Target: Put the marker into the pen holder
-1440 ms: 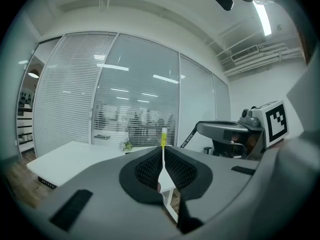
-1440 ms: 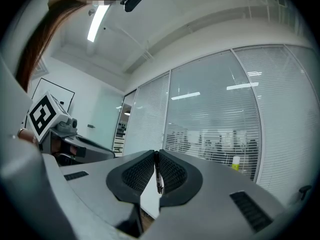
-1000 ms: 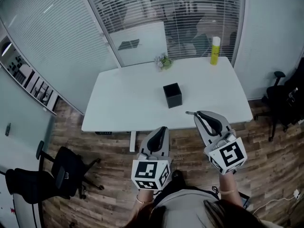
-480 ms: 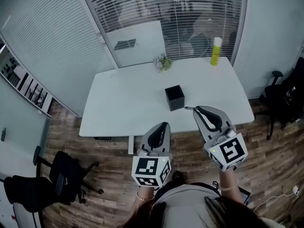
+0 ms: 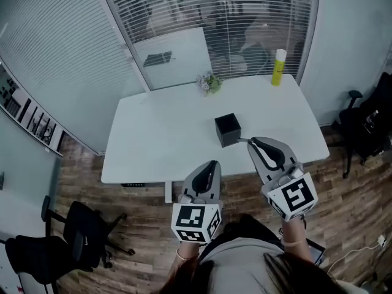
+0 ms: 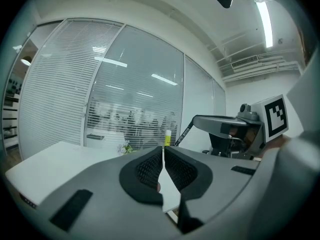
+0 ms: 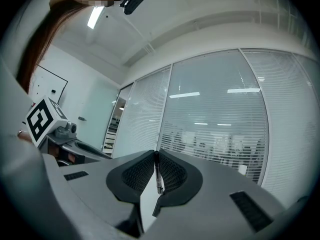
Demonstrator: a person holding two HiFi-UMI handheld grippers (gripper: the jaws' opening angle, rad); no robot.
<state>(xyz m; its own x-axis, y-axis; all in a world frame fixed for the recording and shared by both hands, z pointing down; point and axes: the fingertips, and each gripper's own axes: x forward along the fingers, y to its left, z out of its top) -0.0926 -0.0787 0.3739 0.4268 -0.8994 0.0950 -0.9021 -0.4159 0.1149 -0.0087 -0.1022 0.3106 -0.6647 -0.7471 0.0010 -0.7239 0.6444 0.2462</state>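
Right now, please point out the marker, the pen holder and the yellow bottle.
marker (image 7: 157,173), right gripper view, its thin dark barrel.
pen holder (image 5: 229,137), head view, its dark side wall.
yellow bottle (image 5: 278,69), head view, its body.

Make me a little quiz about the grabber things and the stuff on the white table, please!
1. Which gripper has the marker? A) the left gripper B) the right gripper C) neither one
2. True or false: the marker is already inside the black pen holder.
3. Fill in the gap: the bottle at the far edge of the table is ____ in colour.

Key
1. B. The right gripper's jaws are shut on the marker. The left gripper's jaws are shut on nothing.
2. False. The marker is in the right gripper's jaws, not in the pen holder.
3. Yellow.
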